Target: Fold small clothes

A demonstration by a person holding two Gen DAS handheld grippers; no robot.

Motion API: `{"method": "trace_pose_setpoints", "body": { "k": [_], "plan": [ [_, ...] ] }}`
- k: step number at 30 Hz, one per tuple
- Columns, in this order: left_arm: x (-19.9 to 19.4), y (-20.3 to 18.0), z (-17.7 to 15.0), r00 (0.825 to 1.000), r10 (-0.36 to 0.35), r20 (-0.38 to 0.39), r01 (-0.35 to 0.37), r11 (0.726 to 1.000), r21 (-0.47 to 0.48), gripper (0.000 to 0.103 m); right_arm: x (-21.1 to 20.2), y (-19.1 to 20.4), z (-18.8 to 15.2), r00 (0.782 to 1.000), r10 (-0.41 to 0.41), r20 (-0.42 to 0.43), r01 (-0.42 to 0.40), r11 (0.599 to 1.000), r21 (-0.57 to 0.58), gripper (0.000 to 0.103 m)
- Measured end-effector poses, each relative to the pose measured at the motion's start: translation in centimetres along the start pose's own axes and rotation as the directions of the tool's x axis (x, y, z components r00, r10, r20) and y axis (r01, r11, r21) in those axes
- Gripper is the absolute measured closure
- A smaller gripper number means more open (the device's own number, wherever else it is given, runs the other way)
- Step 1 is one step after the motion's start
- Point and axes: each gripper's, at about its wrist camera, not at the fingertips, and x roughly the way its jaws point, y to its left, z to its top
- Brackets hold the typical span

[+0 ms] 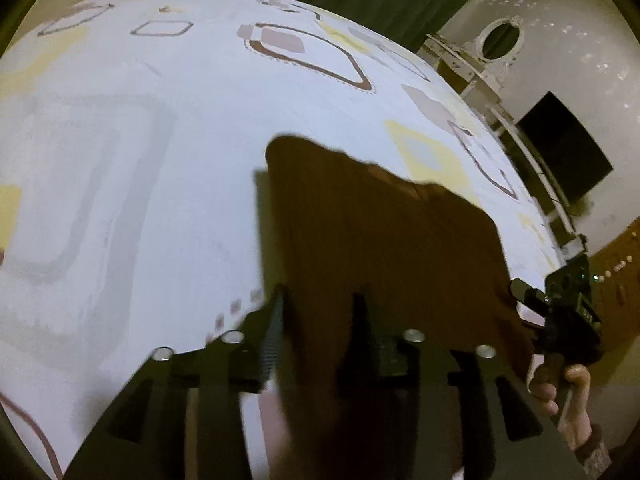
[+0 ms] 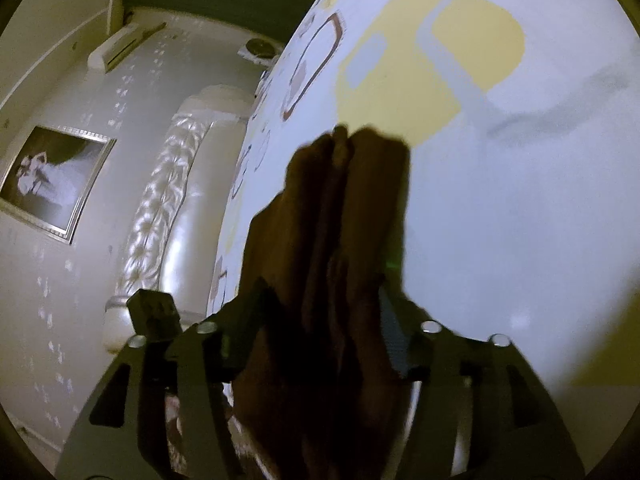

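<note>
Brown garment [image 1: 384,240] spread on a patterned bedsheet [image 1: 140,152]

No legible writing is seen. The soft, dark brown cloth lies on the pale sheet printed with yellow and brown rounded squares. It is flanked by the parted jaws of the left gripper [image 1: 320,312] and the right gripper [image 2: 324,300]; whether the pads press it cannot be told. A tufted white headboard [image 2: 160,208] and framed picture [image 2: 52,180] are seen behind.

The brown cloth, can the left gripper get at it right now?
Probably yes: the brown cloth already lies between the left gripper's parted jaws on the bedsheet, nothing blocking.
</note>
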Motion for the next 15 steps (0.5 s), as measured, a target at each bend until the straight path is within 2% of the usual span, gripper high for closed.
{"method": "trace_pose_setpoints", "body": {
  "k": [5,9,12,13,14,15],
  "plan": [
    [-2.0,0.5,-3.7,0.996,-0.081,-0.037,0.081,0.996,-0.025,0.050,-1.1,0.9,-3.4,0.998,-0.006,-0.064,0.004,0.999,-0.040,0.037],
    [-2.2,0.6,-6.4,0.979,-0.181,-0.093,0.172,0.980,-0.096,0.048,-1.5,1.7,-5.6,0.994,-0.001,-0.108,-0.005,0.999,-0.054,0.033],
    [-2.2,-0.2,-7.3,0.984,-0.158,-0.083,0.152,0.986,-0.066,0.049,-1.5,2.1,-6.7,0.992,-0.003,-0.125,-0.005,0.998,-0.061,0.034],
    [-2.2,-0.6,-7.4,0.987,-0.141,-0.079,0.137,0.989,-0.052,0.050,-1.6,2.3,-7.0,0.993,-0.019,-0.119,0.011,0.998,-0.067,0.038],
    [-2.1,-0.9,-7.3,0.989,-0.125,-0.078,0.122,0.992,-0.042,0.060,-1.6,2.3,-7.2,0.993,-0.027,-0.118,0.019,0.998,-0.065,0.043],
    [-1.9,-1.0,-7.3,0.989,-0.120,-0.088,0.116,0.992,-0.047,0.067,-1.4,2.3,-7.3,0.992,-0.034,-0.125,0.027,0.998,-0.058,0.057]
  ]
}}
